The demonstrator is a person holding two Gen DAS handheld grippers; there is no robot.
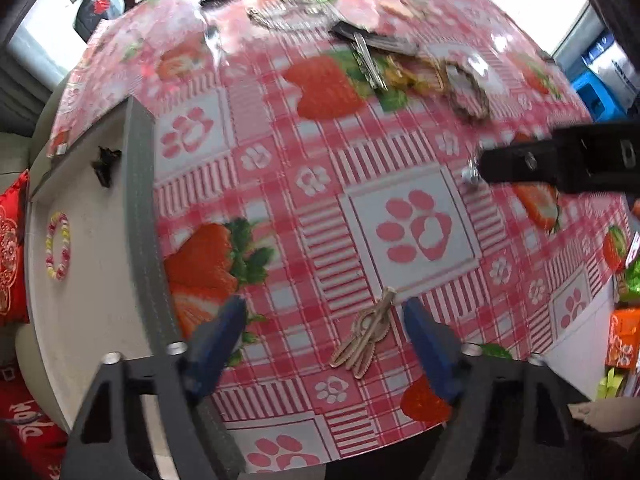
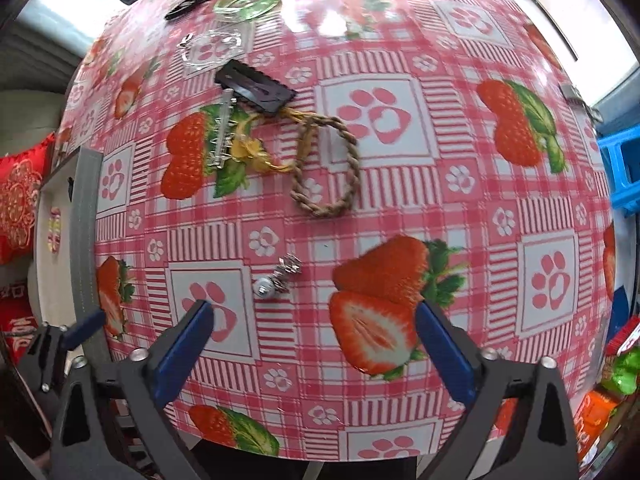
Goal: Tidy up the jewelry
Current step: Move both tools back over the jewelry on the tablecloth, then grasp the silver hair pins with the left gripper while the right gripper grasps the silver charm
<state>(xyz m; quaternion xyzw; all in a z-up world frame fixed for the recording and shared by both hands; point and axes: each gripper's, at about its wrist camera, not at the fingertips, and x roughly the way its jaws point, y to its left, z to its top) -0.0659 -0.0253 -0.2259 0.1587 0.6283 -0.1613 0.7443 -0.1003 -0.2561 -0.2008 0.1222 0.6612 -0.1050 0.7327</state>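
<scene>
In the left wrist view, my left gripper (image 1: 324,320) is open just above the strawberry tablecloth, and a beige hair clip (image 1: 366,334) lies between its blue fingers. A grey-rimmed white tray (image 1: 140,208) at the left holds a pastel bead bracelet (image 1: 58,245) and a small dark clip (image 1: 106,162). In the right wrist view, my right gripper (image 2: 316,320) is open and empty, with a silver bead earring (image 2: 276,278) just ahead of it. A rope bracelet (image 2: 326,168), a yellow ornament (image 2: 250,150), a silver comb clip (image 2: 222,128) and a black hair clip (image 2: 256,86) lie farther off.
A green bangle (image 2: 248,0) and a clear bracelet (image 2: 212,50) sit at the table's far side. Snack packets (image 2: 612,384) lie at the right edge. A red cushion (image 1: 12,252) is beyond the tray. The right gripper's black body (image 1: 560,160) shows in the left wrist view.
</scene>
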